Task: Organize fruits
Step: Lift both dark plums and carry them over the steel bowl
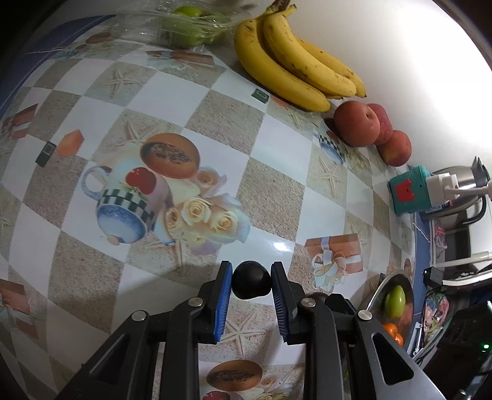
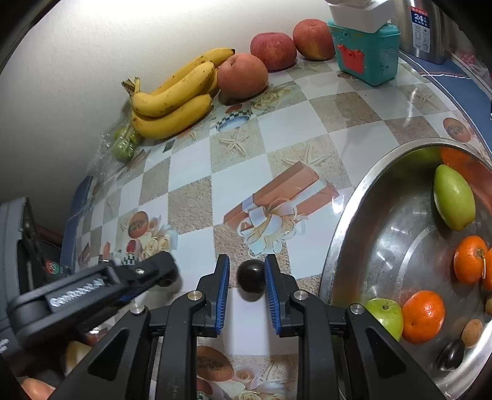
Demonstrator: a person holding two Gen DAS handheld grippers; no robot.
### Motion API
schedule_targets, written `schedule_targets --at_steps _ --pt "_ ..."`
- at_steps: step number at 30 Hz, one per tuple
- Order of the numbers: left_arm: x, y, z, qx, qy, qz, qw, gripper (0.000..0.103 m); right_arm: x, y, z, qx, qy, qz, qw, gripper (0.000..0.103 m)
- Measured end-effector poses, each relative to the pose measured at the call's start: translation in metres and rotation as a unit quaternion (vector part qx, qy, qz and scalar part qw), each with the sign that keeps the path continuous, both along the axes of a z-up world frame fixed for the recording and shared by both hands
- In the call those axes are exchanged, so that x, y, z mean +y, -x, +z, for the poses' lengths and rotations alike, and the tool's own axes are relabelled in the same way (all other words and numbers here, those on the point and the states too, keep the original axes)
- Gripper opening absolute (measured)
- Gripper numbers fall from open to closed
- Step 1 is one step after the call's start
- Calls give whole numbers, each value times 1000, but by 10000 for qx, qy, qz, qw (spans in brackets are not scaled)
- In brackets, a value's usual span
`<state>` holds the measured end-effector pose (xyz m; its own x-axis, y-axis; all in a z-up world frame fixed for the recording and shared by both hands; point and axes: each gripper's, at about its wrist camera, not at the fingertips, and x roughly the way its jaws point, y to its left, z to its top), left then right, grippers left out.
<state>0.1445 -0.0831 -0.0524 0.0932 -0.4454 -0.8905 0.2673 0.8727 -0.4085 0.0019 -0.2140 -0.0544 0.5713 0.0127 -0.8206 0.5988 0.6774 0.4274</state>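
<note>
My left gripper [image 1: 251,274] is shut on a dark plum [image 1: 250,283], held just above the patterned tablecloth. My right gripper [image 2: 247,267] has its pads on both sides of another dark plum [image 2: 251,278] that rests on the cloth; small gaps show, so it is open around it. The left gripper's arm shows in the right wrist view [image 2: 92,289], to the left. A steel bowl [image 2: 353,221] to the right holds green fruits [image 2: 453,197], oranges [image 2: 422,317], a plum and a nut. The bowl also shows in the left wrist view [image 1: 381,284].
Bananas [image 1: 295,61] and three red apples [image 1: 356,126] lie along the white wall. Green fruit in a clear bag [image 1: 187,27] sits at the far left. A teal box [image 1: 409,190] with a white plug and a steel kettle [image 1: 461,184] stand at the right end.
</note>
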Motion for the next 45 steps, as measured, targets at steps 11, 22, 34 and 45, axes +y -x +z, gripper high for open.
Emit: schedule_targets --at_steps 11,22,34,45 --pt "7 -3 1 23 -56 114 9999 28 0 -5 -9 160 77 3 9998 32" --pt "10 -4 2 30 -50 137 9999 28 12 -15 -12 524 651 277 9961 32" --pt "13 -3 3 39 -172 157 9997 28 15 -17 -11 584 790 354 9945 32" --pt "13 -1 3 51 -224 174 9996 28 11 -14 -10 422 626 280 9968 27"
